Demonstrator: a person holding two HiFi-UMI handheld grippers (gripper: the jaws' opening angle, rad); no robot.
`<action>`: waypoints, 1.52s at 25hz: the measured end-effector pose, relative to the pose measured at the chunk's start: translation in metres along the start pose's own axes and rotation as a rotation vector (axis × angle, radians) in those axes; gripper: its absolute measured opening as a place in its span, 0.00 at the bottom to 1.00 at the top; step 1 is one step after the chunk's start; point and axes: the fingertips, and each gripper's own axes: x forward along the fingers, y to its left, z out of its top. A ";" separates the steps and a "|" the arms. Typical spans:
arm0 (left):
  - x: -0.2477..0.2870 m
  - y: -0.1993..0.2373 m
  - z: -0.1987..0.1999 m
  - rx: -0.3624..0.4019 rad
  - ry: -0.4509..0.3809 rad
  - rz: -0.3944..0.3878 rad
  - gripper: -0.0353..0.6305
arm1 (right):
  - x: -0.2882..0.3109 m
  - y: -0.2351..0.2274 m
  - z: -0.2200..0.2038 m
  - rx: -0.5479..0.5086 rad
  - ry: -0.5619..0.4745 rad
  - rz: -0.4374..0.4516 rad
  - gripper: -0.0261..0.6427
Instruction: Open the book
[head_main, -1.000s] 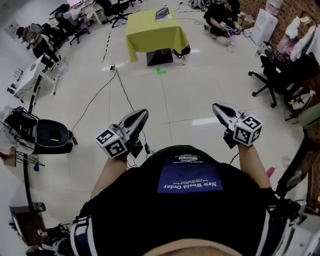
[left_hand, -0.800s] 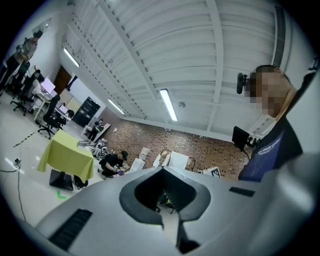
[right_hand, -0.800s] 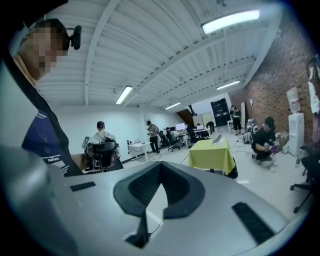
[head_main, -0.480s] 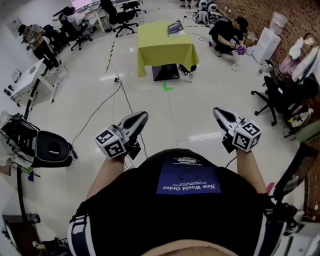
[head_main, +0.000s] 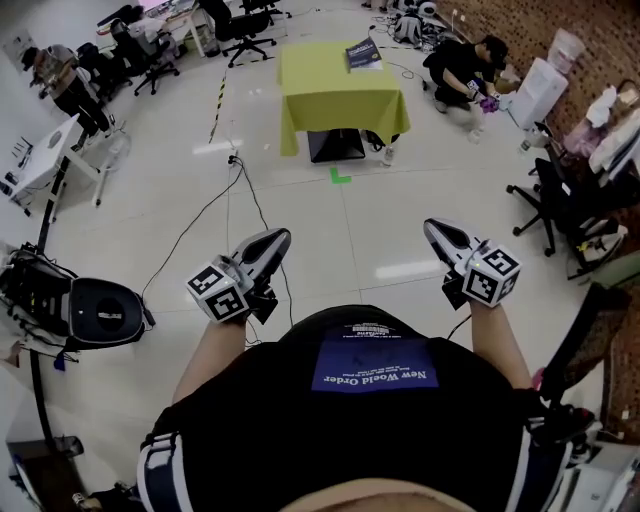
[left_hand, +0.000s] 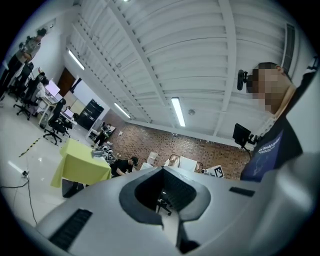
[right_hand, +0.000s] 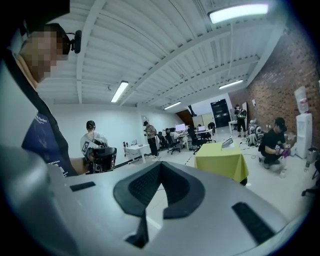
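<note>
Fingers (left_hand: 107, 202) of the left gripper (head_main: 270, 240) are pressed together with nothing between them; the right gripper (head_main: 438, 232) is likewise clenched and empty. Both grippers hang over the floor (head_main: 400, 200), just ahead of the person's torso. Book (head_main: 363, 53): at the far right corner of the yellow table (head_main: 330, 95), well apart from both grippers. Office chairs (head_main: 240, 25) stand beyond.

Book (head_main: 363, 53): dark cover, closed, lying near far right corner of yellow-green table (head_main: 330, 88).
</note>
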 end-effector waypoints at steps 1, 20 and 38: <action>0.005 0.006 -0.001 -0.005 0.003 0.006 0.05 | 0.005 -0.008 0.002 0.002 0.001 0.002 0.02; 0.240 0.080 0.033 0.038 -0.048 0.131 0.05 | 0.081 -0.254 0.080 -0.087 -0.015 0.219 0.02; 0.253 0.256 0.113 0.056 -0.055 0.036 0.05 | 0.235 -0.293 0.129 -0.112 -0.028 0.102 0.02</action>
